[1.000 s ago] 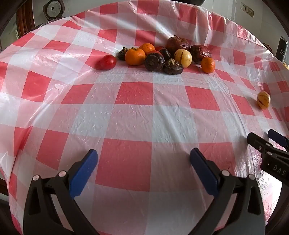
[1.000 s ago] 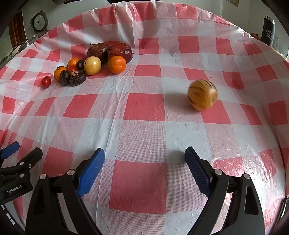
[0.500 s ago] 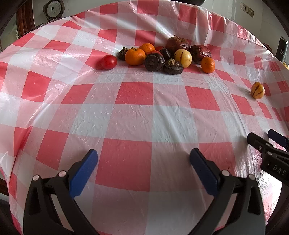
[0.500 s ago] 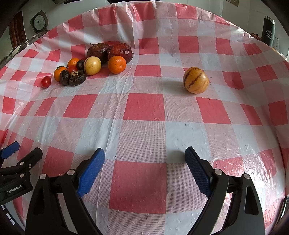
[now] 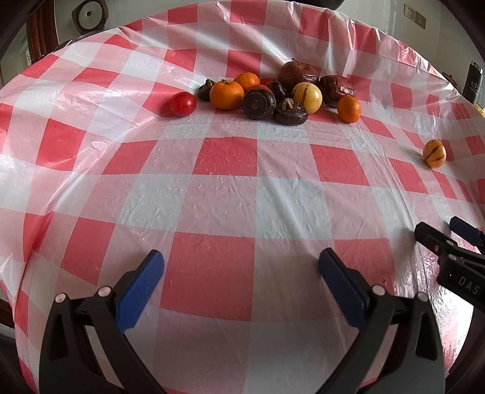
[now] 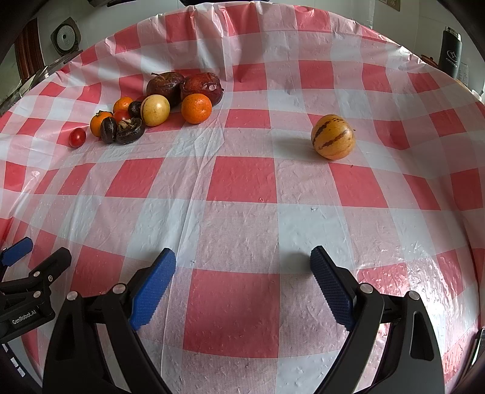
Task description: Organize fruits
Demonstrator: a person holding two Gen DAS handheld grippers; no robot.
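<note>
A table draped in a red-and-white checked plastic cloth (image 5: 230, 194) fills both wrist views; at far left, off the table, a round white appliance (image 5: 89, 15) sits against the wall. On the cloth's far side, a lone red tomato (image 5: 182, 104) lies at the left end of a tight heap of fruit; just right of it come a small dark fruit (image 5: 206, 89), two oranges (image 5: 226, 95), one behind the other, and two dark, wrinkled round fruits (image 5: 258, 103) at the near edge of the heap; a smooth pale-yellow fruit (image 5: 307, 97) touches them, with two shrivelled dark-red fruits (image 5: 297, 73) behind it; a third, smaller orange (image 5: 349, 109) closes the heap's right end. Well apart to the right, a striped yellow-orange melon-like fruit (image 6: 332, 136) rests alone on the cloth, clear of the heap and of both tools. In the near foreground, the left gripper (image 5: 241, 269) hovers over a red square, its blue-padded jaws spread wide and holding nothing; the right gripper (image 6: 243, 268) sits beside it to the right, jaws likewise spread and empty, the striped fruit ahead of it and slightly right. At far right, a dark flask (image 6: 450, 51) stands beyond the table's edge.
</note>
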